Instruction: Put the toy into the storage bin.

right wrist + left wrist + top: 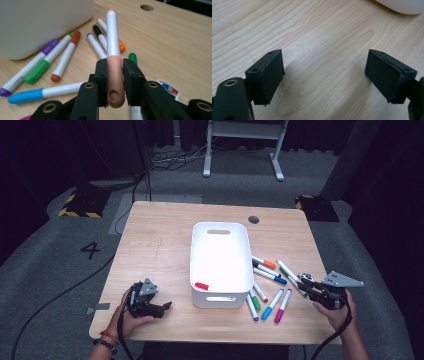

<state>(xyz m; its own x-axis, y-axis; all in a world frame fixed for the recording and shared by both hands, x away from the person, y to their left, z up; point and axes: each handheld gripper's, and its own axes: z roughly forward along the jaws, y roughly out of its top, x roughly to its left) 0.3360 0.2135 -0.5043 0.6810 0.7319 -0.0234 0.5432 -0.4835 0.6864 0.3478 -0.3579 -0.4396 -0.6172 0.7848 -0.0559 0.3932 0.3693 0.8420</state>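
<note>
Right hand-held gripper (115, 82) clamps a peach-capped marker (113, 57), seemingly lifted; left hand-held gripper (324, 75) rests gaping on table (317, 32).

Wooden surface (160, 250), round cable hole (254, 219) toward 1 o'clock of its top. Grey tape strip (98, 308) sticks off the edge at 8 o'clock. Grey carpet floor (55, 270) around it, number "4" marking (90, 250) at 9 o'clock. Yellow-black hazard-striped blocks at 10 o'clock (80, 202) and 2 o'clock (316, 206). White desk frame legs (242, 145) at 12 o'clock, loose cables (175, 157) on floor beside them. Dark curtain backdrop.
</note>
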